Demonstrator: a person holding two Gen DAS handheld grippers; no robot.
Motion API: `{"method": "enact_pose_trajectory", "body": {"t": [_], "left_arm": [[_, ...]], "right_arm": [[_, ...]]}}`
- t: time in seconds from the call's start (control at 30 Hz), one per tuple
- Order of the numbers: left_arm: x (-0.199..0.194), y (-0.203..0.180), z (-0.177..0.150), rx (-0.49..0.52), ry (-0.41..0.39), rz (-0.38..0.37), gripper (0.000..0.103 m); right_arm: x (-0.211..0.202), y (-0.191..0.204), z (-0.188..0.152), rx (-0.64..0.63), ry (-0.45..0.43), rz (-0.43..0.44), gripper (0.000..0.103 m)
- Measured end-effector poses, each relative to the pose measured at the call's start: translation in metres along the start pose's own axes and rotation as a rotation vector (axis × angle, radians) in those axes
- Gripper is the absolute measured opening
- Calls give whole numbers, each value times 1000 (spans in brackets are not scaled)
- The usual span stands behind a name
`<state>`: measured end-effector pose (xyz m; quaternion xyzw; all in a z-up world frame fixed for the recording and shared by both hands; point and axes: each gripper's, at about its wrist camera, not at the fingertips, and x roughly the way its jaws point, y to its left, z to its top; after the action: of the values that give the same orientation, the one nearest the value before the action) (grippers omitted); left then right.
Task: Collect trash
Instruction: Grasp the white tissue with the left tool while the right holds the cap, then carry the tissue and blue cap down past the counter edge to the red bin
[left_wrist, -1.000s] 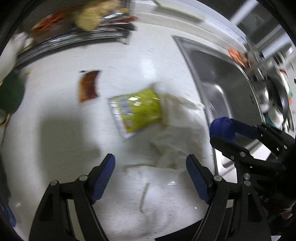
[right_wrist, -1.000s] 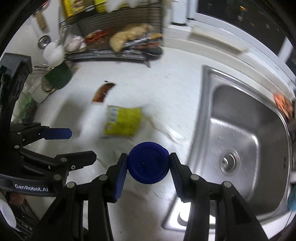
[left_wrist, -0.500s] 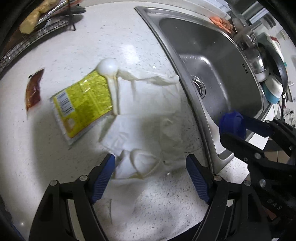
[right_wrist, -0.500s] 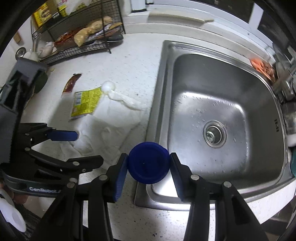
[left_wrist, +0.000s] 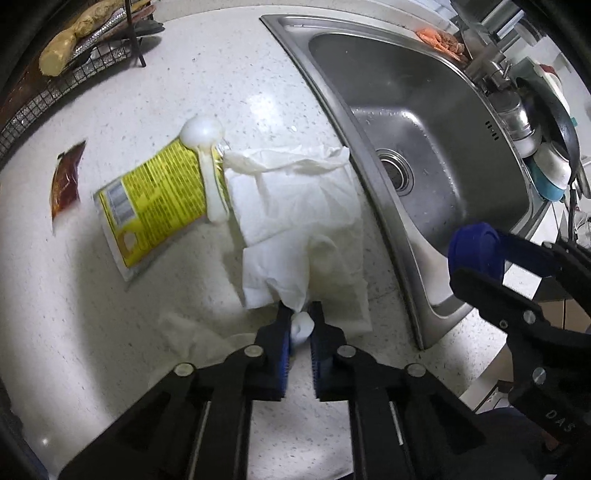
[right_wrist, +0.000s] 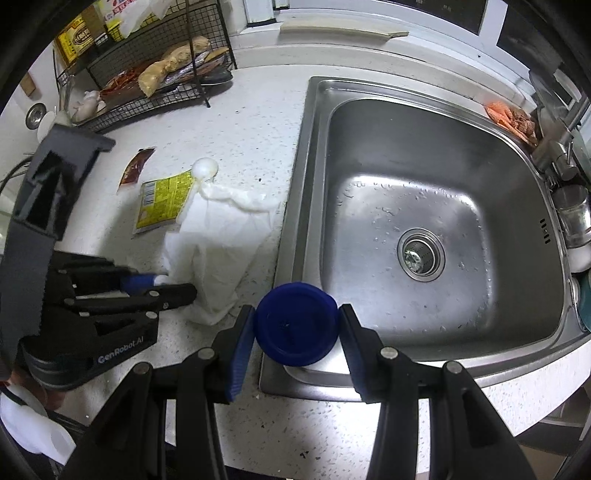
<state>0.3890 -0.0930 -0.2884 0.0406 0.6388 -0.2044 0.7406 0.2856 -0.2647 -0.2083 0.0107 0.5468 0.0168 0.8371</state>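
White plastic bag (left_wrist: 295, 221) pinched in left gripper (left_wrist: 300, 325), stretching toward spoon (left_wrist: 207, 155).

Left gripper (left_wrist: 299, 325), wide open before, now pinched on white plastic bag (left_wrist: 295, 221) edge. Both views shifted toward sink (right_wrist: 424, 110).

Glossy steel sink (right_wrist: 436, 177), speckled stone counter (left_wrist: 229, 74), crumpled white paper napkin (left_wrist: 306, 221)

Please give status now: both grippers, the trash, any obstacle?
Left hand-held gripper shut on crumpled white plastic bag. Right hand-held gripper holds round blue plastic lid. Yellow wrapper beside bag, no obstacle.
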Motion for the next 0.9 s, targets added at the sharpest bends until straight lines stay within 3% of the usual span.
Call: {"method": "enact_pose_trajectory", "body": {"t": [0.2,0.53,0.9], "left_arm": [[-25,-12,-5,10,-79,-1,4],[-91,-57,-19,59,-248,45,3],[-135,-146,-61,114,-367,82,3]], "right_arm": [[-9,-4,-5,2,-18,0,43],[-58,-23,-17,16,-140,13,43],[-134,-66,-75,5,-306,-10,43]]}}
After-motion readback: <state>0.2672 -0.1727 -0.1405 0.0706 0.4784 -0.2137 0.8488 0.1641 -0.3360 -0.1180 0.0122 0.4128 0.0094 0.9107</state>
